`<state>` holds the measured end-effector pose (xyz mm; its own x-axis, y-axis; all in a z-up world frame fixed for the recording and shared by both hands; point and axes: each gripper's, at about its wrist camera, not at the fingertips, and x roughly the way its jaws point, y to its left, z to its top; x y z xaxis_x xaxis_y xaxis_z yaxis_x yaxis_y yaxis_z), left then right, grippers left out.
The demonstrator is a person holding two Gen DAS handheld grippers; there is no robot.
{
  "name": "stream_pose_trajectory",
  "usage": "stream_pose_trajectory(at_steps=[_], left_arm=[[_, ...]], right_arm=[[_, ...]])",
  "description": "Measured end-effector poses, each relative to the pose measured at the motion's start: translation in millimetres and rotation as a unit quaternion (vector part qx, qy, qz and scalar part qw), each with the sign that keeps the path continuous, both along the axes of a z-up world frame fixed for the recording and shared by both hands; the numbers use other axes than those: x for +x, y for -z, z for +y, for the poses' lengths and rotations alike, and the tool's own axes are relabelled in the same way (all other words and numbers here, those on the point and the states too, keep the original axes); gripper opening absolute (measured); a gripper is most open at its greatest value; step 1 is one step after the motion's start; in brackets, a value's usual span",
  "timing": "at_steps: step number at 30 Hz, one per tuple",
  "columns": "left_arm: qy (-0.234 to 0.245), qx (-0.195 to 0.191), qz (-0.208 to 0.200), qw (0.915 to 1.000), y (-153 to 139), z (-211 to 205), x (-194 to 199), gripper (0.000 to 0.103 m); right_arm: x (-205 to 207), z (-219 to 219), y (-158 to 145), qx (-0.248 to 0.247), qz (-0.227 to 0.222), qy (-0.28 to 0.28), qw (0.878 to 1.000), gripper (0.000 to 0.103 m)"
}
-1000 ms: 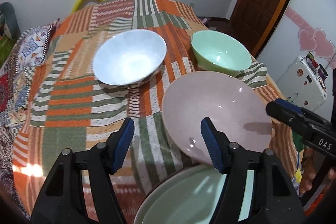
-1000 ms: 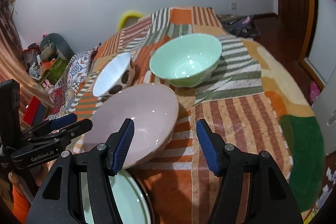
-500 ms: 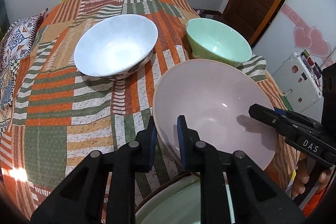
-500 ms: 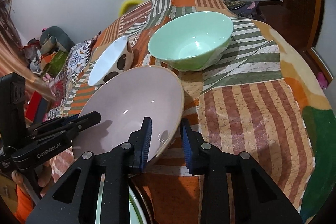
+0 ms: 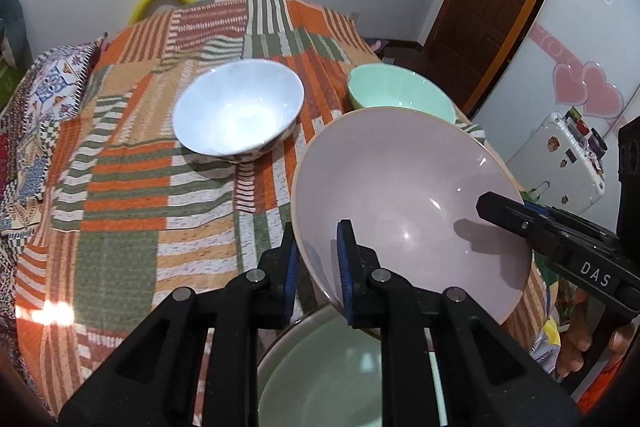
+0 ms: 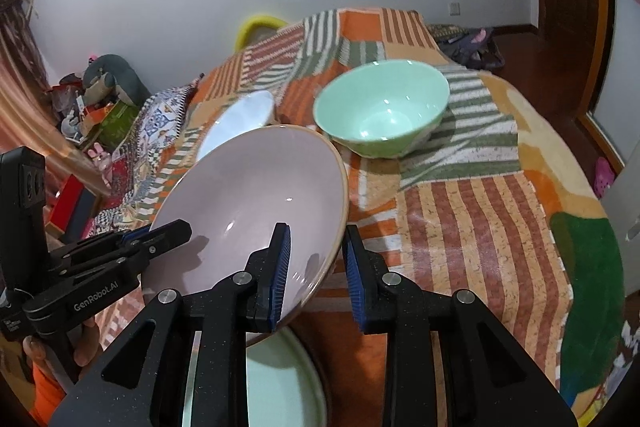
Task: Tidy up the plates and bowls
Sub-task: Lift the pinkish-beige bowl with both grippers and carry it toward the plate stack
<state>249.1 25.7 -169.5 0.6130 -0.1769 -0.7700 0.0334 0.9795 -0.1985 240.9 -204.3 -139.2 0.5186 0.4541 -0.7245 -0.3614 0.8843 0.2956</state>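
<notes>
Both hand-held grippers, left [image 5: 316, 263] and right [image 6: 314, 263], clamp the pink bowl's [image 5: 408, 195] opposite rims; lift level, evenly, clear of the green plate [image 5: 352, 375] at the bed's near edge.

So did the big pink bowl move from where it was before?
Yes. The pink bowl has come up: its far rim now overlaps the green bowl behind it, where striped cloth showed between them earlier. The left gripper and right gripper pinch its rim.
</notes>
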Motion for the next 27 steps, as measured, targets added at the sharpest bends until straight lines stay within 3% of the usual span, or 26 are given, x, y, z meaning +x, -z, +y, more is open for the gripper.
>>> stream_pose_trajectory(at_steps=[16, 27], left_arm=[[-0.044, 0.008, -0.066, 0.9968, -55, 37, -85, 0.018], [-0.088, 0.026, -0.086, 0.9921, -66, 74, -146, 0.018]], right_arm=[[-45, 43, -39, 0.007, -0.053, -0.048, 0.997, 0.024], [-77, 85, -45, 0.005, -0.069, -0.098, 0.993, 0.025]])
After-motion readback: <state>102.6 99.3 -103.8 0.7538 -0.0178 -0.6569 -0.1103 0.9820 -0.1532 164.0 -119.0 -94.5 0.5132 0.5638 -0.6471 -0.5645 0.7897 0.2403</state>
